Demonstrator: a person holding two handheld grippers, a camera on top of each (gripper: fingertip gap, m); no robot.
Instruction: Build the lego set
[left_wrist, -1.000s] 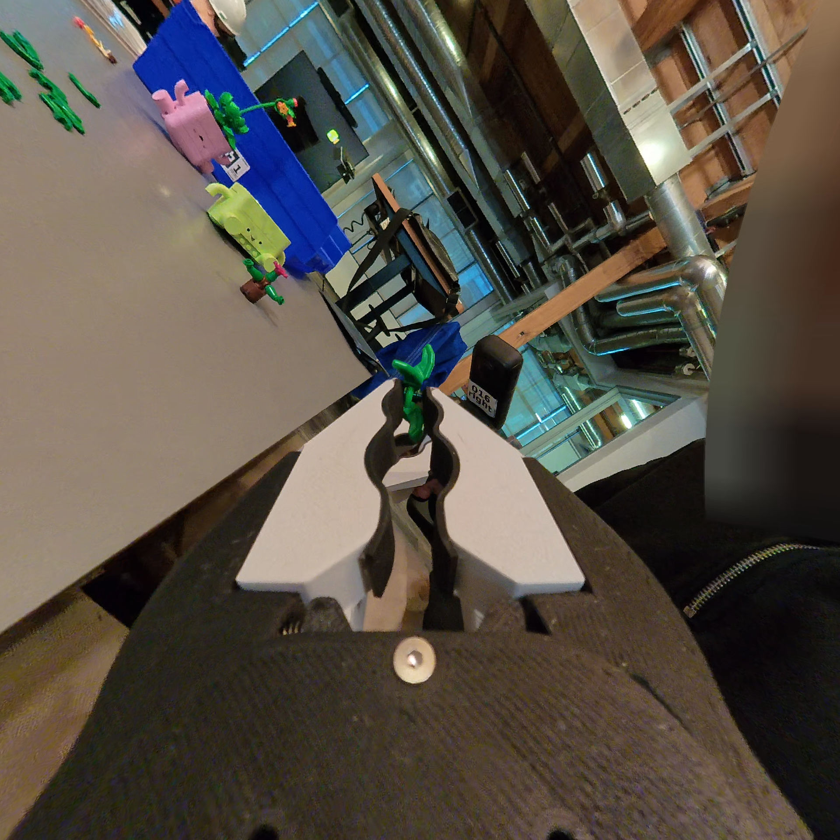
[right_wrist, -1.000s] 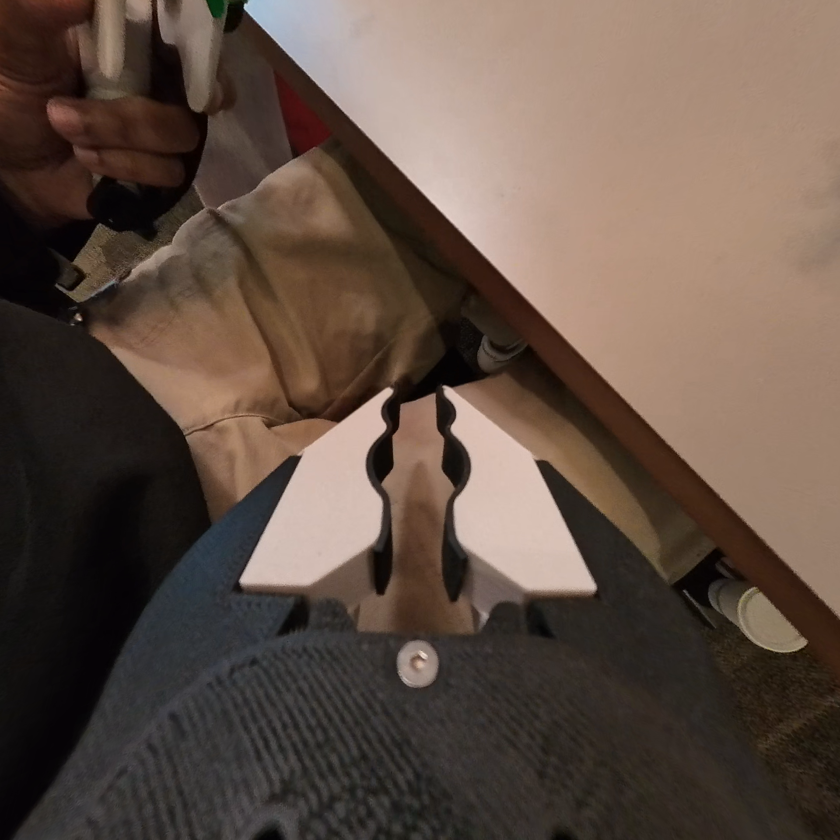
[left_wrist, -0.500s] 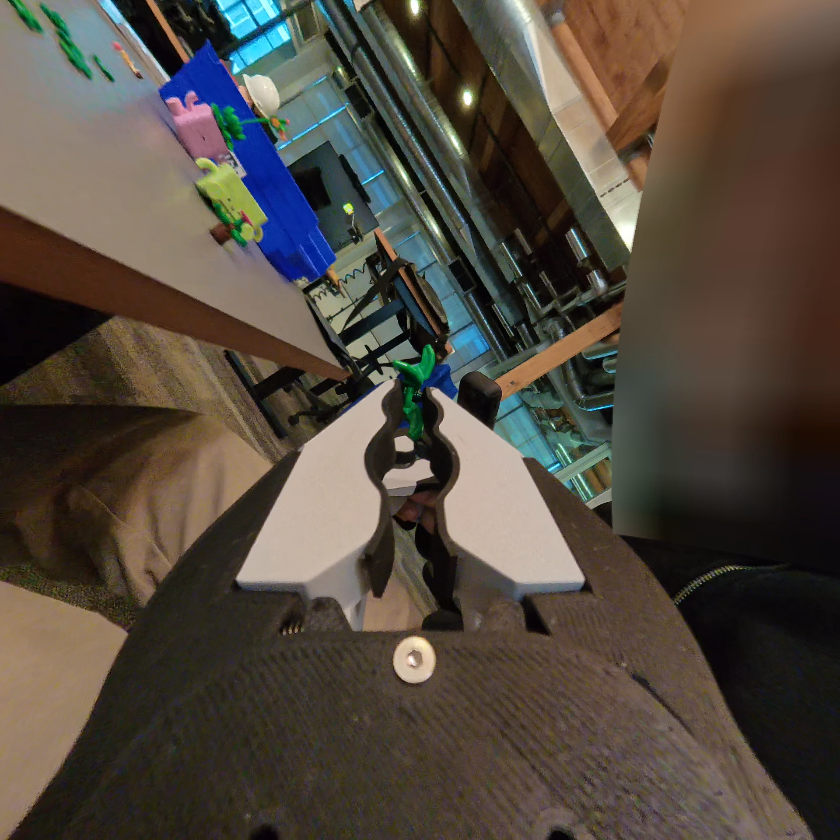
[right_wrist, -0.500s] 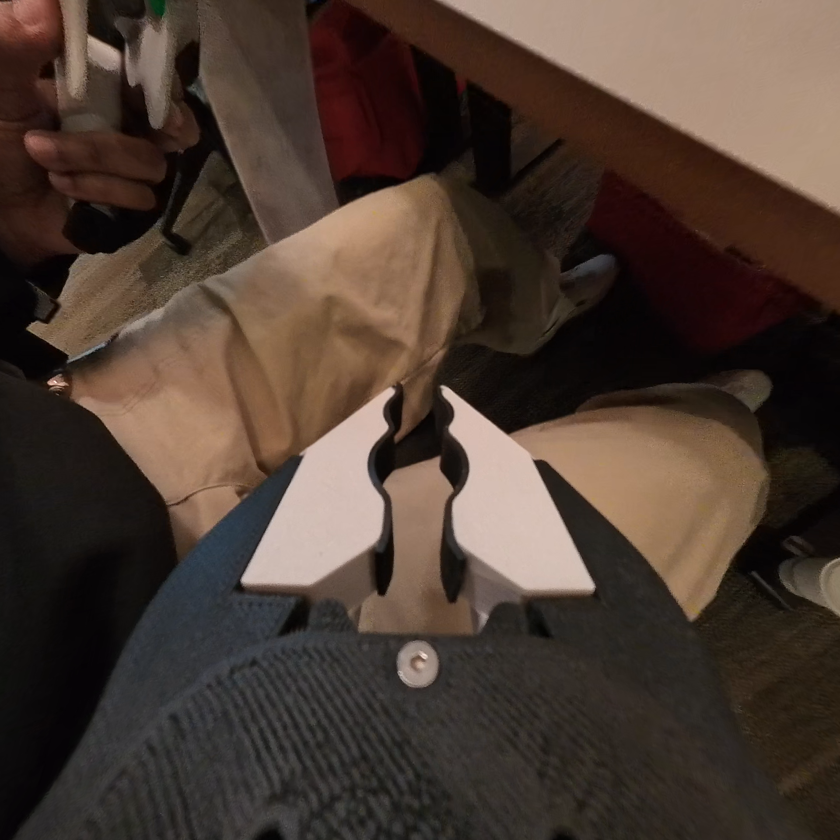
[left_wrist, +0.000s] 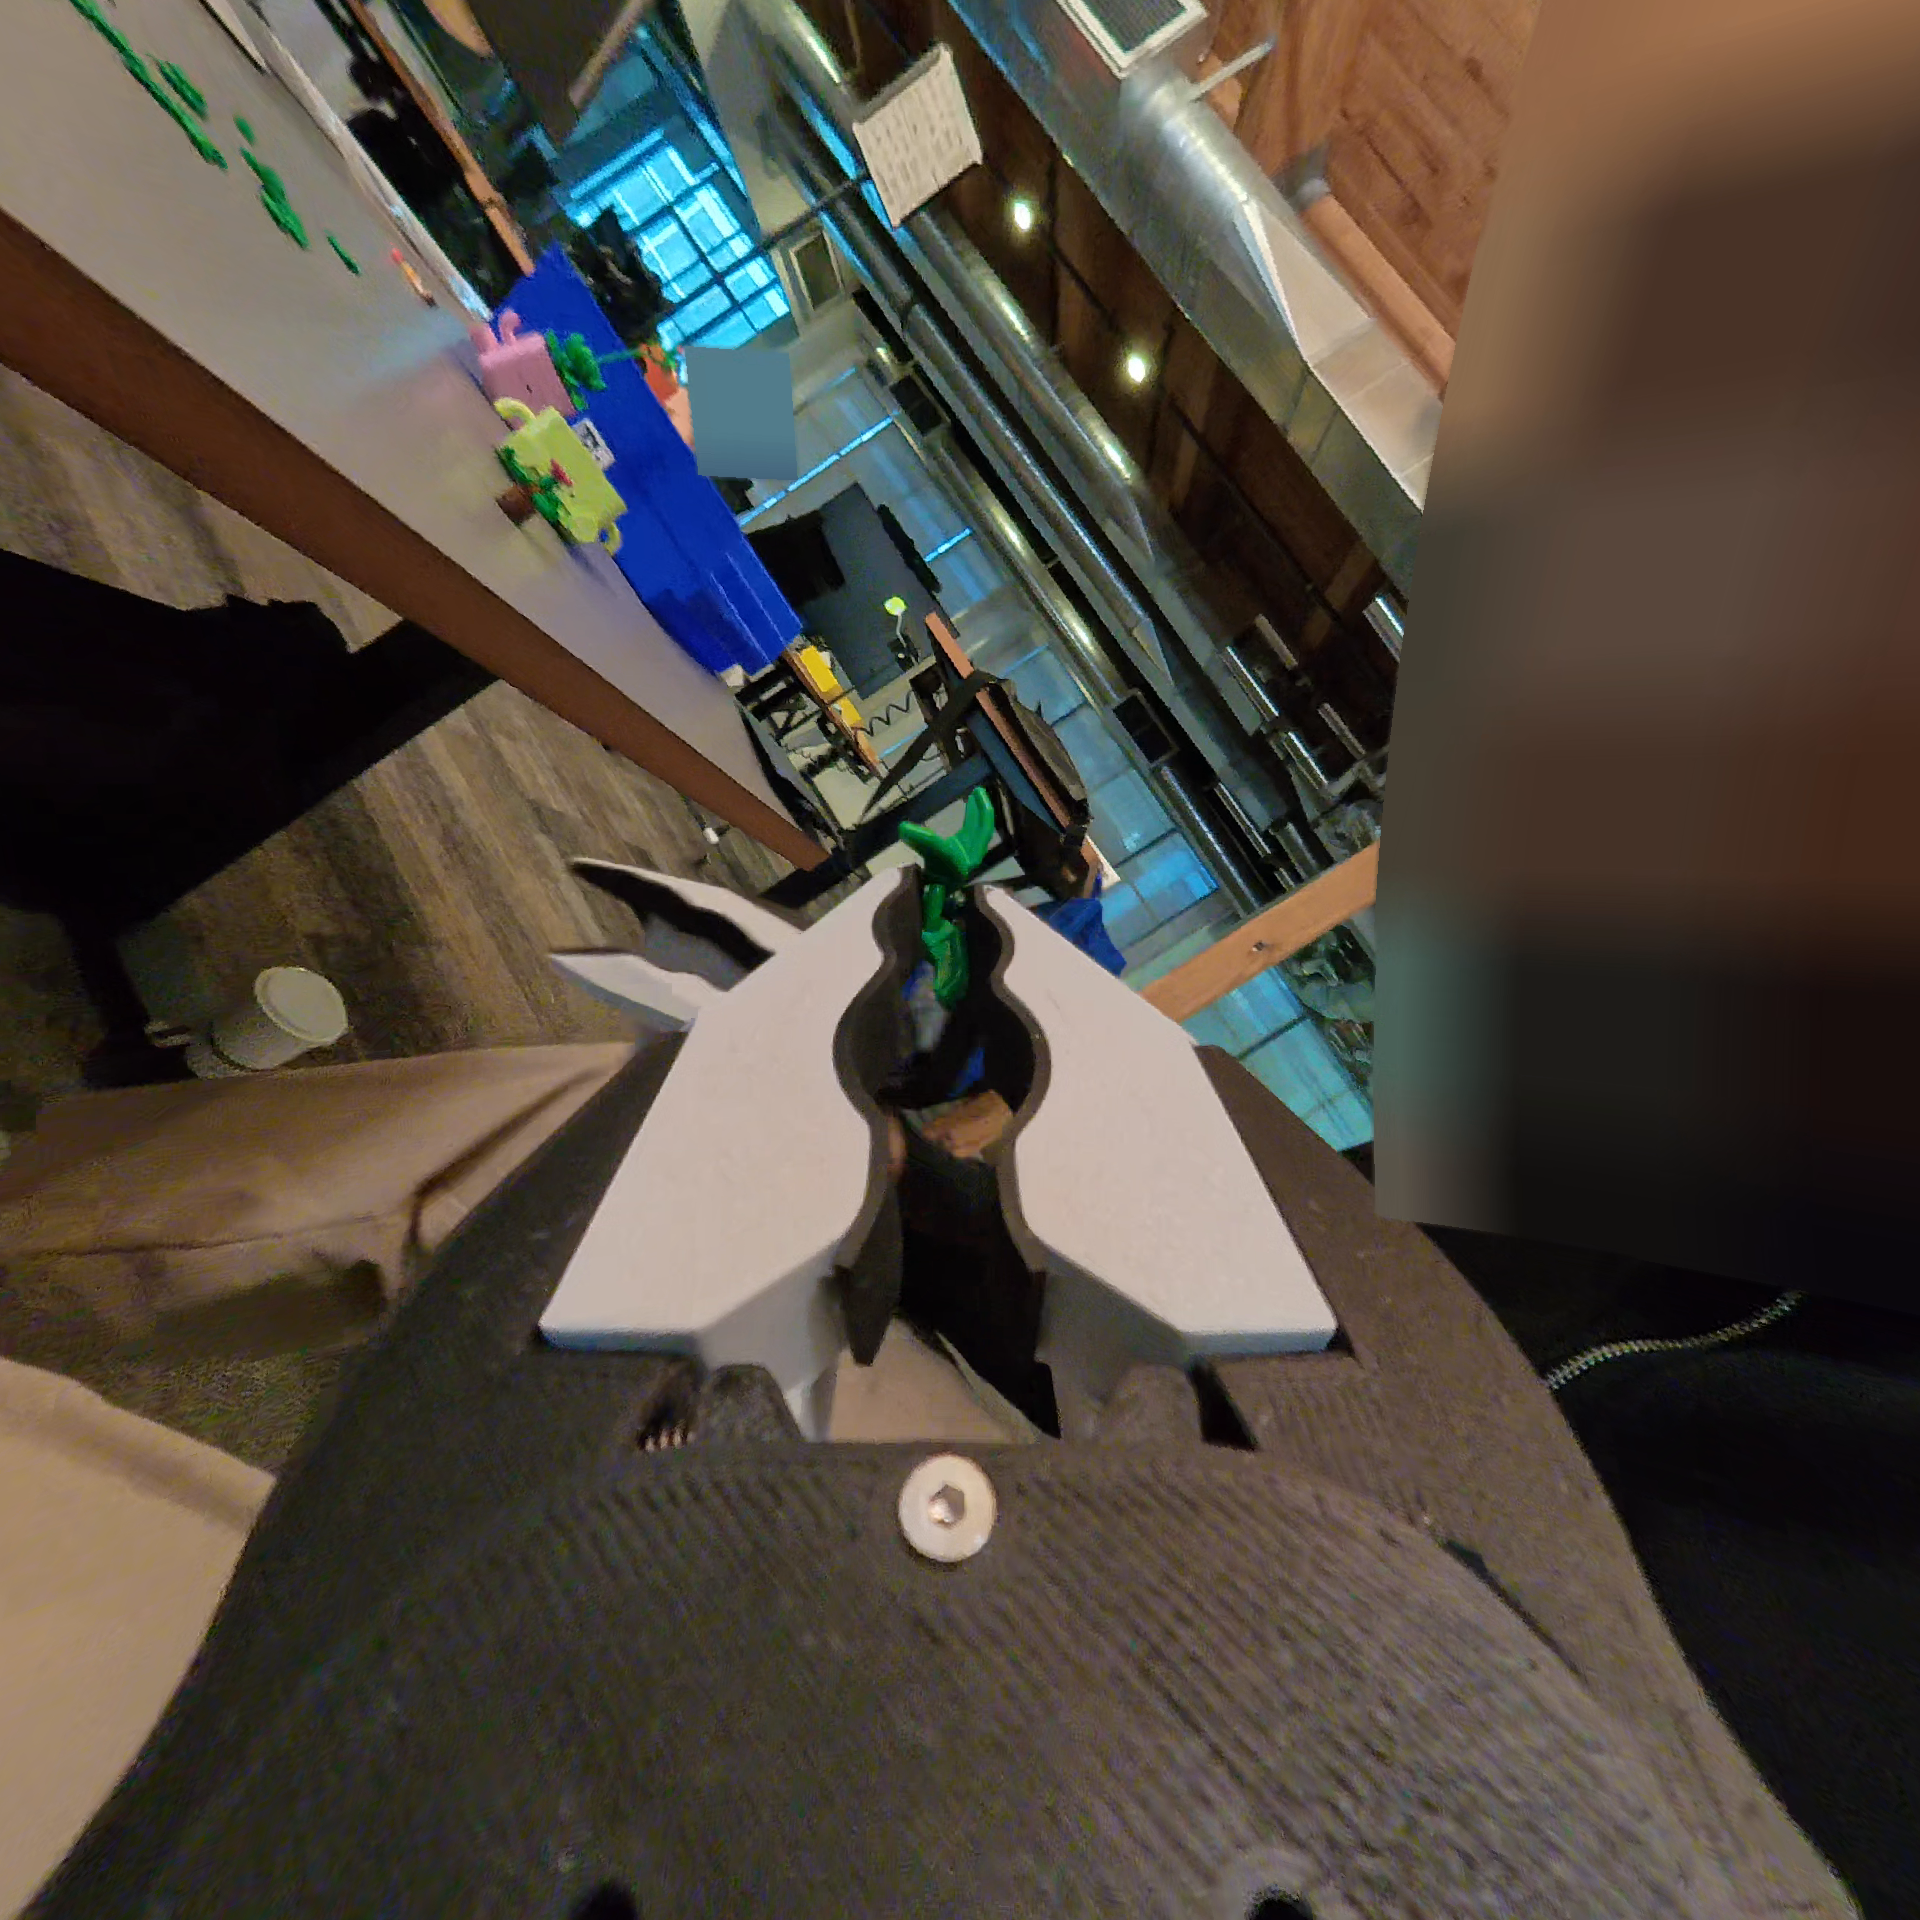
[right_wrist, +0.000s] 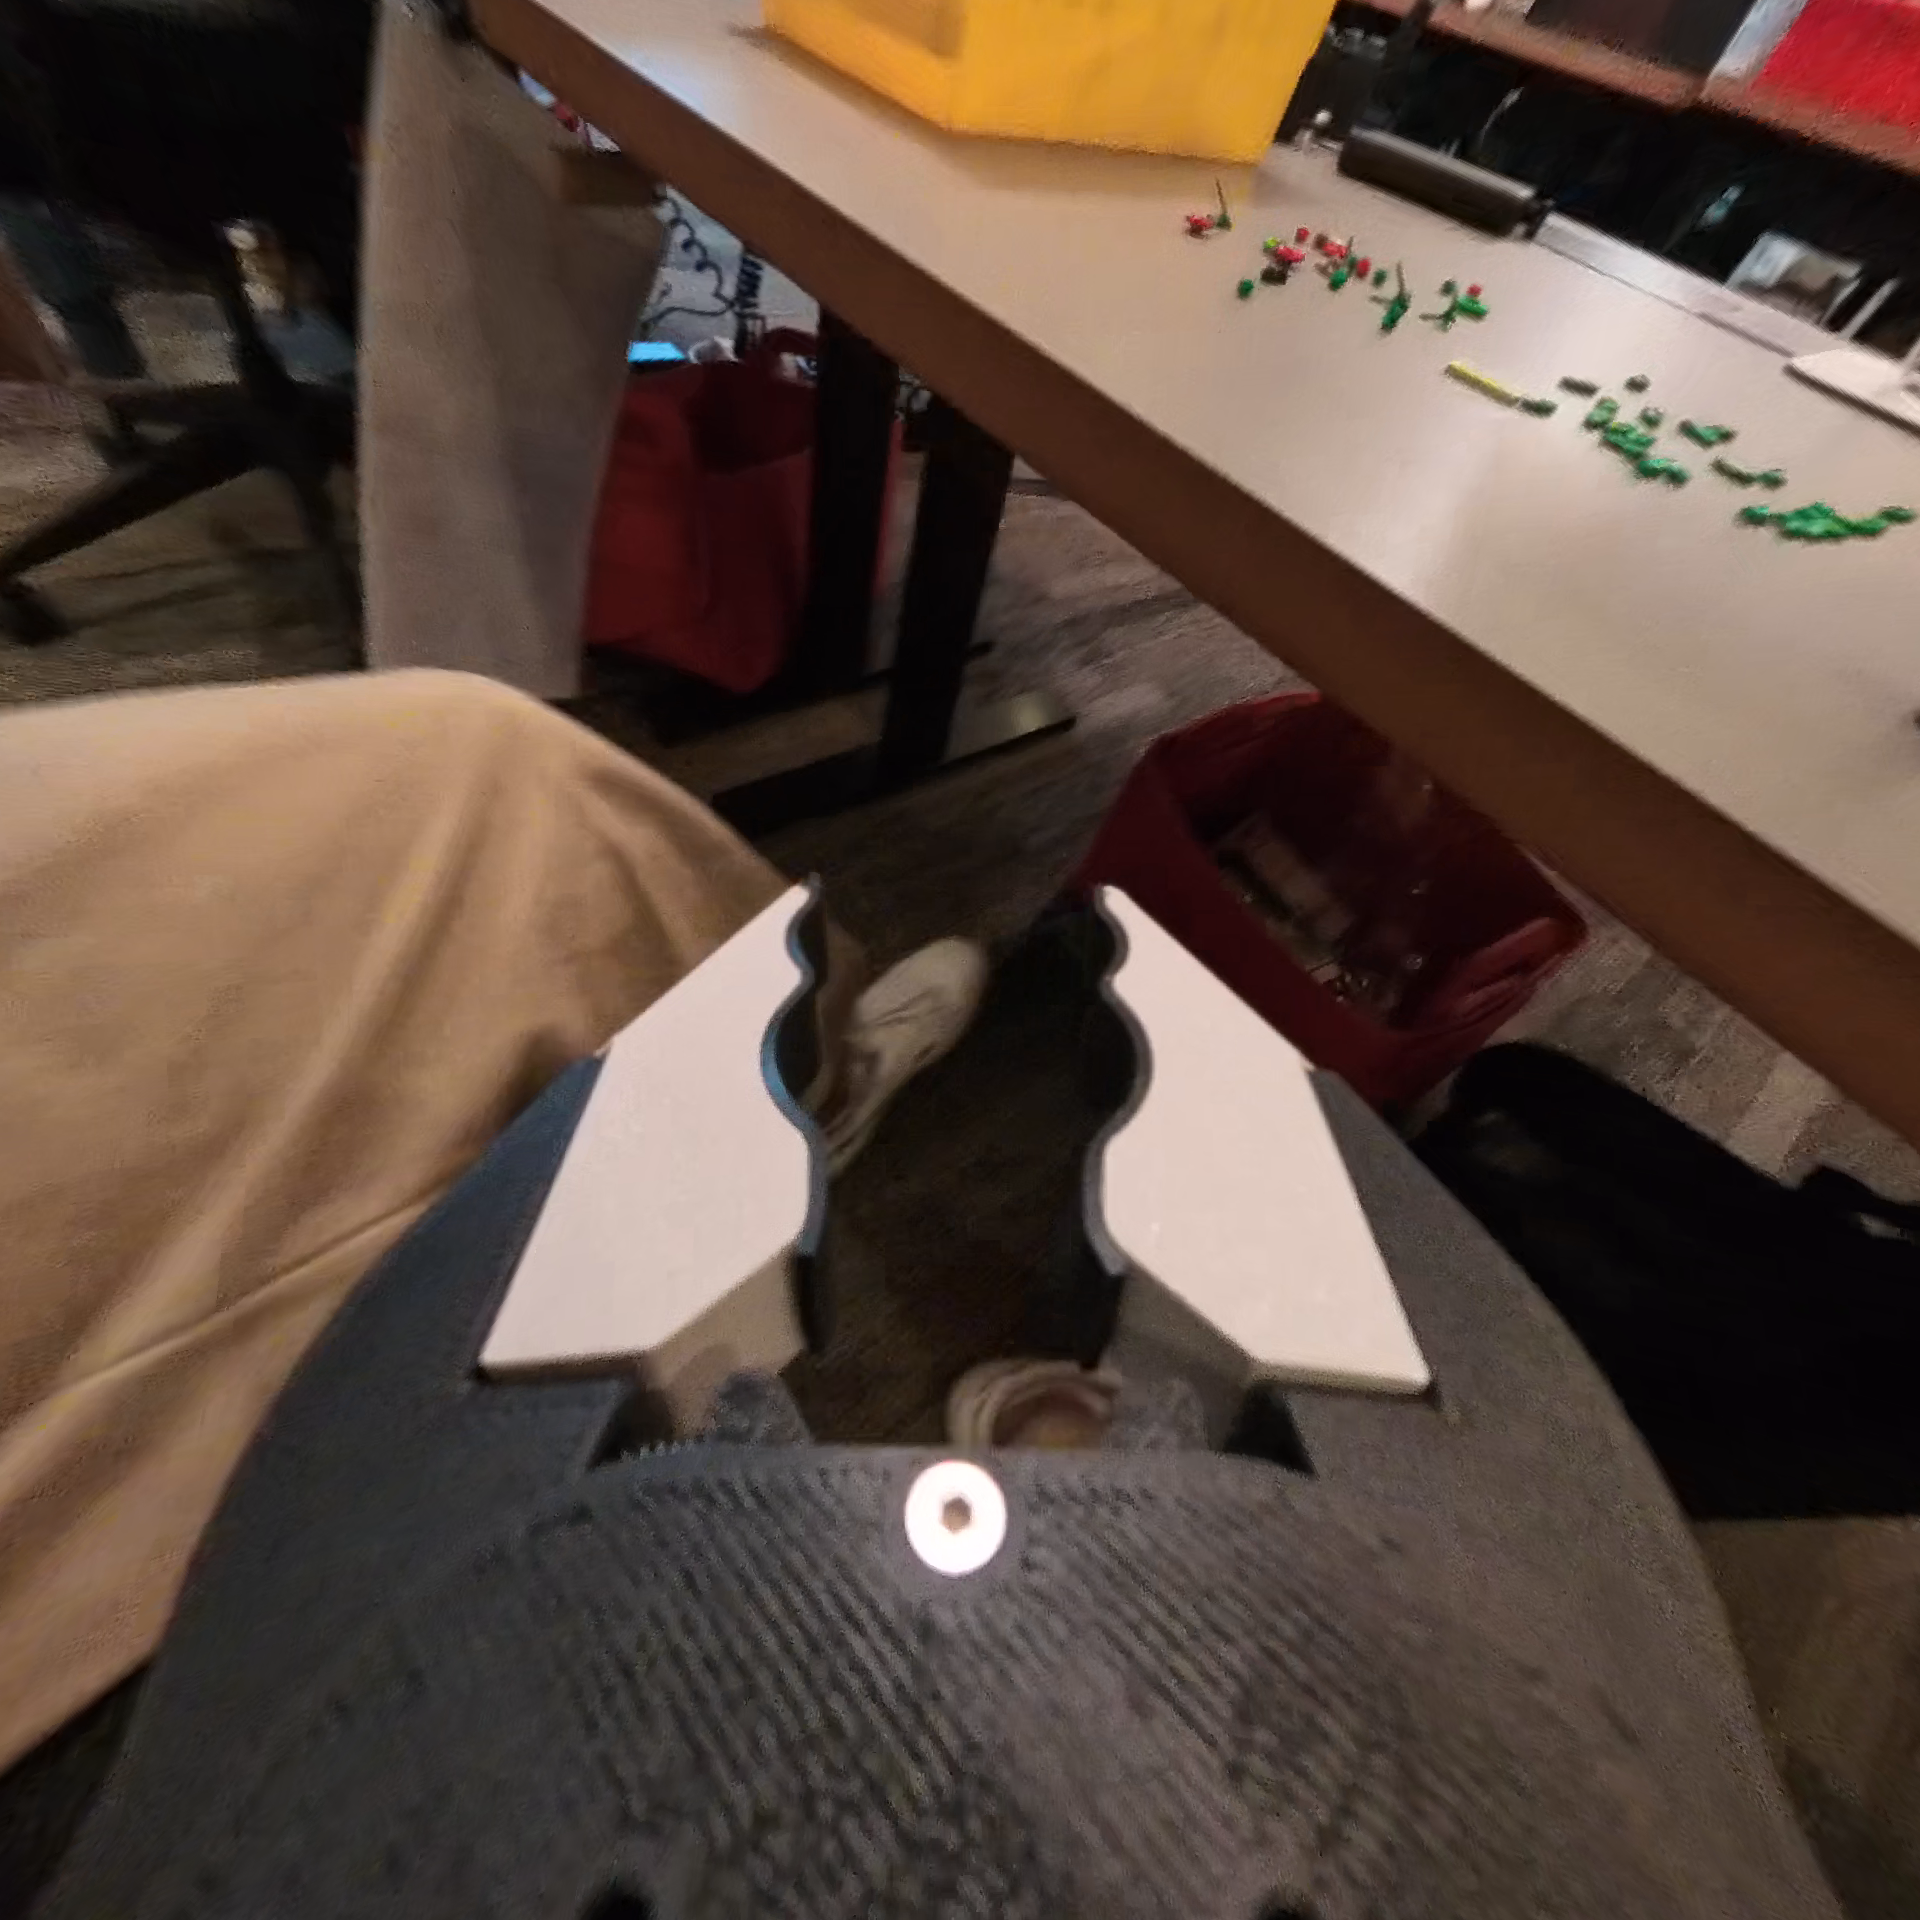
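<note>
My left gripper (left_wrist: 948, 899) is shut on a green lego plant piece (left_wrist: 951, 883), held below the table edge and tilted upward. My right gripper (right_wrist: 956, 914) is open and empty, low over a person's lap, beneath the table edge. Its fingers (left_wrist: 665, 935) also show just left of the left gripper in the left wrist view. On the table (left_wrist: 343, 353) stand a pink lego block (left_wrist: 516, 366) and a lime lego block (left_wrist: 566, 480), each with small plants. Loose green pieces (right_wrist: 1662, 457) and red and green pieces (right_wrist: 1340, 260) lie on the table (right_wrist: 1403, 540).
A blue bin (left_wrist: 665, 499) stands behind the blocks. A yellow bin (right_wrist: 1049, 62) sits at the table's far end. Under the table are a red crate (right_wrist: 1340, 883), a red bag (right_wrist: 707, 509), table legs (right_wrist: 935, 582) and the person's tan trousers (right_wrist: 260, 935). Across from one pair of fingers to the other is roughly 20 cm.
Both grippers have swung upward, so the table top comes back into view. The right gripper has opened wider. The left stays shut on the green piece.
</note>
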